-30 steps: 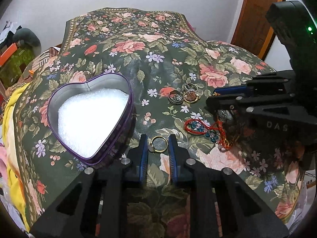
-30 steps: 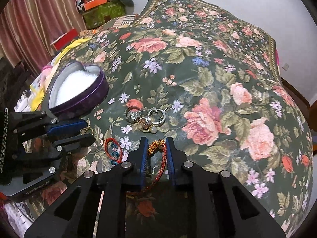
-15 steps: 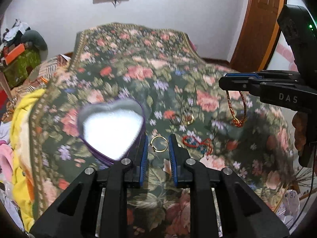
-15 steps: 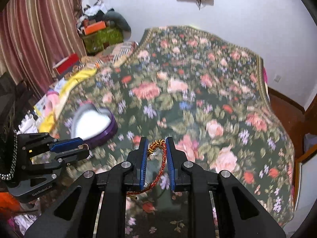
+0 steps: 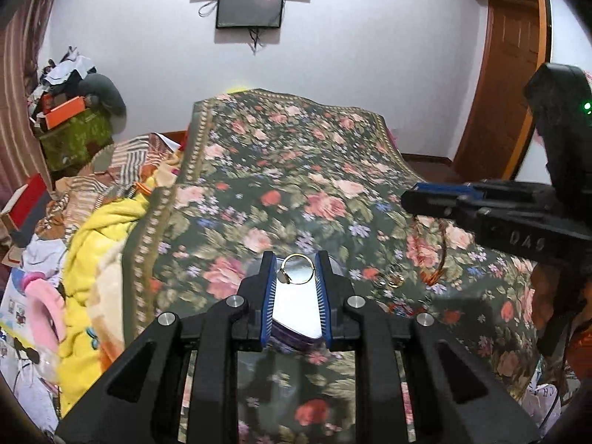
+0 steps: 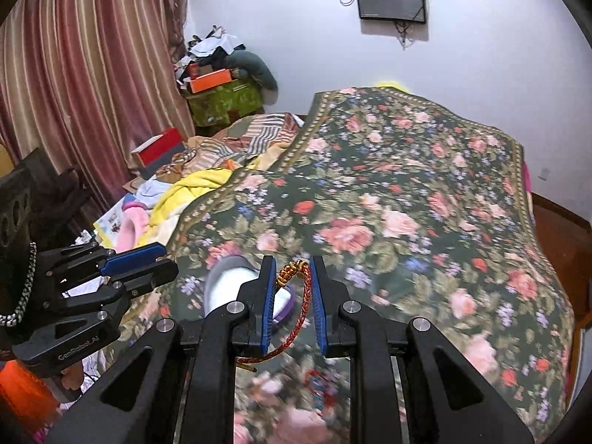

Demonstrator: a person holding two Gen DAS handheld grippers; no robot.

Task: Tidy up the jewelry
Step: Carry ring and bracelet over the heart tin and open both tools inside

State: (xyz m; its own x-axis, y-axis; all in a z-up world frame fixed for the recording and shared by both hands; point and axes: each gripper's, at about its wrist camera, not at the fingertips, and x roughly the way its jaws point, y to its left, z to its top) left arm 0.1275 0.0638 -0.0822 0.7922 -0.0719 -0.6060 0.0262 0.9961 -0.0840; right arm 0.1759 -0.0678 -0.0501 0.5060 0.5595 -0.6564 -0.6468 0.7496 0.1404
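My left gripper (image 5: pixel 295 263) is shut on a thin gold ring (image 5: pixel 297 269), held in the air over the heart-shaped purple tin (image 5: pixel 296 309) with its white lining. My right gripper (image 6: pixel 292 265) is shut on a red-and-gold braided bracelet (image 6: pixel 301 307) that hangs down between its blue pads. In the left wrist view the right gripper (image 5: pixel 409 199) reaches in from the right with the bracelet (image 5: pixel 436 259) dangling. The tin (image 6: pixel 229 283) also shows in the right wrist view, left of the fingers, and the left gripper (image 6: pixel 168 257) enters there at the left edge.
A floral bedspread (image 5: pixel 296 192) covers the bed. More rings (image 5: pixel 390 281) and a red beaded piece (image 5: pixel 401 309) lie on it right of the tin. Yellow blankets and clutter (image 5: pixel 92 259) pile along the bed's left side. A wooden door (image 5: pixel 507 74) stands at right.
Both grippers have risen from the bedspread, each carrying its piece. The bracelet now hangs free in the air. The left gripper with the ring has come over the heart tin.
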